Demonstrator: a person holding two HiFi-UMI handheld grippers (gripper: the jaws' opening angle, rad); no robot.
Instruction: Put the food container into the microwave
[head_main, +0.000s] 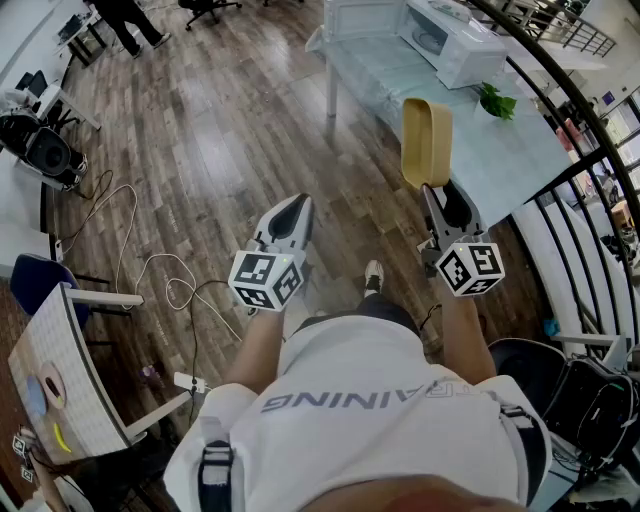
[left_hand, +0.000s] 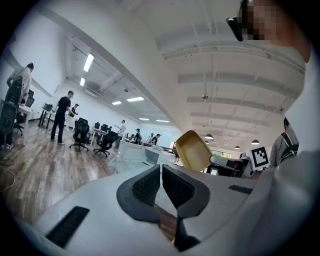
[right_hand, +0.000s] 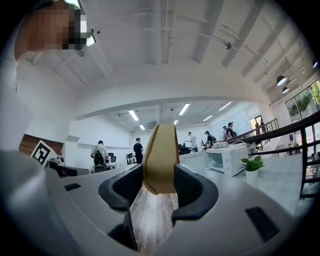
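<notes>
A tan food container (head_main: 426, 142) stands on edge in my right gripper (head_main: 441, 192), which is shut on its rim; in the right gripper view the container (right_hand: 161, 159) fills the gap between the jaws. It also shows in the left gripper view as a tan tray (left_hand: 192, 149) to the right. A white microwave (head_main: 456, 38) sits on the pale glass table (head_main: 500, 160) ahead, seen too in the right gripper view (right_hand: 227, 159). My left gripper (head_main: 292, 212) is held over the floor, its jaws shut with nothing between them (left_hand: 161, 186).
A small green plant (head_main: 497, 101) stands on the table right of the microwave. A black railing (head_main: 590, 150) runs along the right. Cables (head_main: 170, 285) lie on the wood floor at left. People and office chairs stand far off.
</notes>
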